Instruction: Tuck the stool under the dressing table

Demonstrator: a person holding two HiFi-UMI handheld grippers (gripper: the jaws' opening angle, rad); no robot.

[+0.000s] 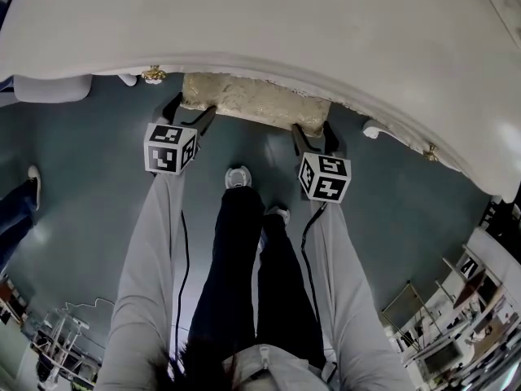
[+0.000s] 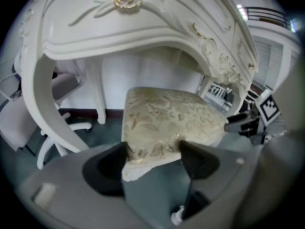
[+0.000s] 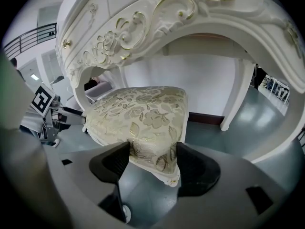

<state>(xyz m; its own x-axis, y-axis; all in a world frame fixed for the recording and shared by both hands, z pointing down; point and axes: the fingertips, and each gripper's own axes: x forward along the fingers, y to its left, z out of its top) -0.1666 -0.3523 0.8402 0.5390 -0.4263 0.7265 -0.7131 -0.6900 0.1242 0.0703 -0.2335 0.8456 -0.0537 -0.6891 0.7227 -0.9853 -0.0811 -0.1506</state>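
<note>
The stool has a cream seat with a gold floral pattern. It stands partly beneath the white dressing table, and only its near edge shows in the head view. My left gripper is shut on the seat's near left corner, and my right gripper on the near right corner. In the left gripper view the cushion sits between the dark pads of the left gripper, under the table's carved arch. In the right gripper view the seat corner fills the right gripper.
My own legs and shoes stand on the teal floor just behind the stool. Another person's leg is at the far left. A curved table leg and a grey chair flank the opening on one side, a straight leg on the other. Racks stand at lower right.
</note>
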